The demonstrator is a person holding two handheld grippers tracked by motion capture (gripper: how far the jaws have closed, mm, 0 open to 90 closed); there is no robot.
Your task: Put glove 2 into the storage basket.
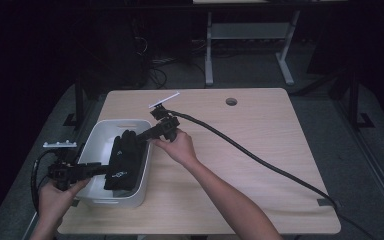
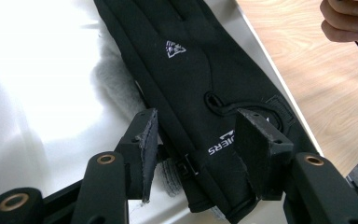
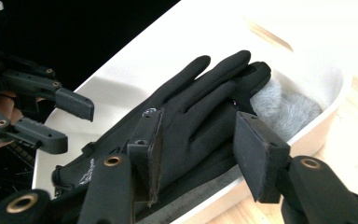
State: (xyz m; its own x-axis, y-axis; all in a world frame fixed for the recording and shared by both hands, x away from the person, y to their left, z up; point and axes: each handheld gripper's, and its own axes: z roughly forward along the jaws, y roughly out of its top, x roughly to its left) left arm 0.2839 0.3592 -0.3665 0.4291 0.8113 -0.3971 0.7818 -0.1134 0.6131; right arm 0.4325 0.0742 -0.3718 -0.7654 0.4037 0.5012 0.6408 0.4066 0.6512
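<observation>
Black glove in white bin, grey fleece beneath

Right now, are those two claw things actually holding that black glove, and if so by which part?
Nothing is held. The left gripper stands open around the glove's cuff, the right gripper open over its fingers; the glove lies in the white bin.

We see a light wood table with a round hole near its far edge. On it at the left sits a white bin, its near-left corner close to the table's edge. A small white strip lies near the far edge, just behind the bin. A thick black cable runs across the top toward the near right corner, where grey tape holds it down.
</observation>
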